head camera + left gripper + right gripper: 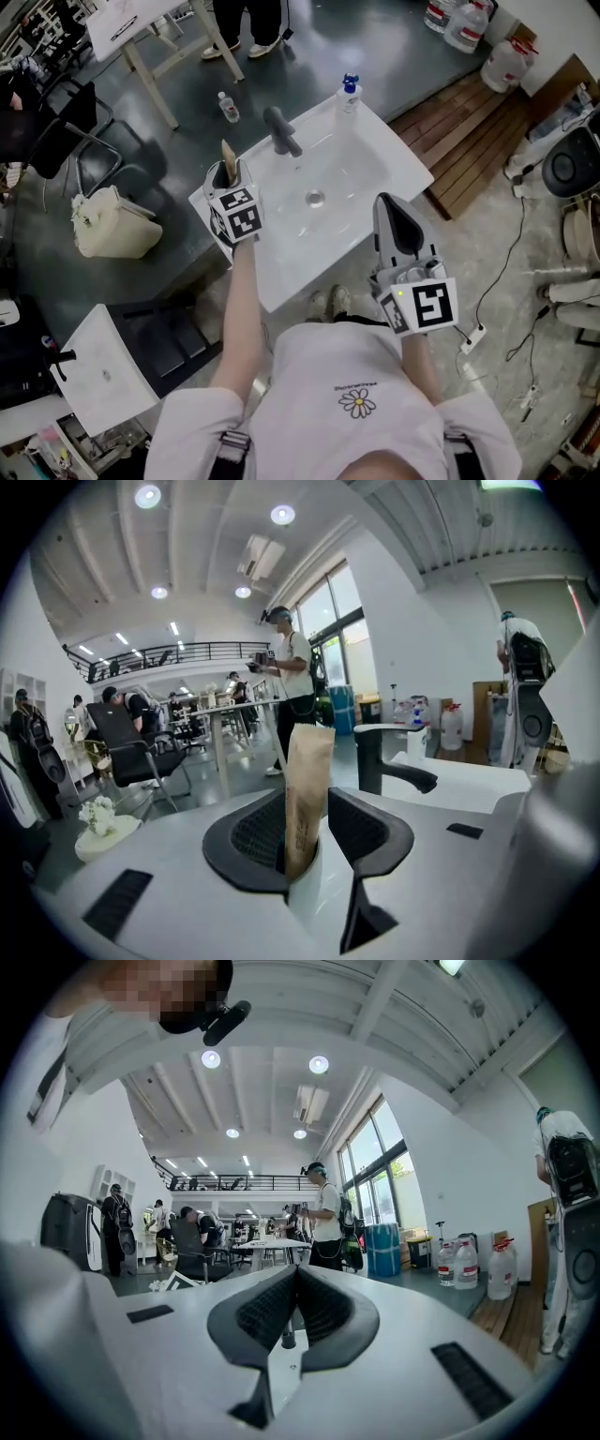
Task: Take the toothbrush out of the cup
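Observation:
A toothbrush in a brown paper wrapper (307,789) stands upright between the jaws of my left gripper (305,832). Its left edge lies against the left pad, and a narrow gap shows at the right pad. From the head view, the wrapper's tip (228,150) pokes up in front of the left gripper (228,173) at the left rim of the white sink (375,141). The cup is hidden under the gripper. My right gripper (389,202) hovers over the sink's right front corner, shut and empty (293,1274).
A dark faucet (281,131) stands at the back of the sink, also seen in the left gripper view (384,757). A blue-capped bottle (349,94) sits at the far corner. A cream bag (108,223), chairs and a table stand on the floor to the left.

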Available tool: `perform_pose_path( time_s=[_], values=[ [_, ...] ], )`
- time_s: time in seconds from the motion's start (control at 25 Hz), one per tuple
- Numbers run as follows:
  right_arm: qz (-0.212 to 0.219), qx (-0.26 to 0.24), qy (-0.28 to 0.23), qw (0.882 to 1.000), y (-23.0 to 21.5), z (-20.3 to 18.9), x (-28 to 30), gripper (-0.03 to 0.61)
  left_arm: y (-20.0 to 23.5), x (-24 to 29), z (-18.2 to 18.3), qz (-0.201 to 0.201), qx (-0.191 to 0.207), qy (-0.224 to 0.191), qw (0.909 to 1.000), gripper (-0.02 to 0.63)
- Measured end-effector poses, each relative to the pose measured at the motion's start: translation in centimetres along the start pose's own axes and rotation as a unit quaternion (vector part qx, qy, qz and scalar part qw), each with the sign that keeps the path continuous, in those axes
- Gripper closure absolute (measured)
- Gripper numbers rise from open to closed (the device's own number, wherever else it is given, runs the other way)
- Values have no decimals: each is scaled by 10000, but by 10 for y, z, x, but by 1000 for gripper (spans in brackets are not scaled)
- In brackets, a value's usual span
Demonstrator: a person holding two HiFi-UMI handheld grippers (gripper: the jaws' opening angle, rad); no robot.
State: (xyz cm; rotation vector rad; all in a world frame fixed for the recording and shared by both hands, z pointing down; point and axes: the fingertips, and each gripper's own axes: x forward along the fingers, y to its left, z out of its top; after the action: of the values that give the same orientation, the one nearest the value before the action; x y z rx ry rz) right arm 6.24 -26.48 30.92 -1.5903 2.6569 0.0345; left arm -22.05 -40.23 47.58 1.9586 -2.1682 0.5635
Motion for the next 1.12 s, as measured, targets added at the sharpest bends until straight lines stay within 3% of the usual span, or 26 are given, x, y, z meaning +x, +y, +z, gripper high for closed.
perform_pose_path(
  time_s=[0.44, 1.12],
  values=[
    [1, -19, 91, 10000, 6, -4, -4, 566, 2, 6, -15, 159, 121, 227, 9995, 558],
    [88, -30, 15, 10000, 11, 1, -7, 566, 10, -17, 5, 316, 208, 75, 9993, 572]
  ],
)
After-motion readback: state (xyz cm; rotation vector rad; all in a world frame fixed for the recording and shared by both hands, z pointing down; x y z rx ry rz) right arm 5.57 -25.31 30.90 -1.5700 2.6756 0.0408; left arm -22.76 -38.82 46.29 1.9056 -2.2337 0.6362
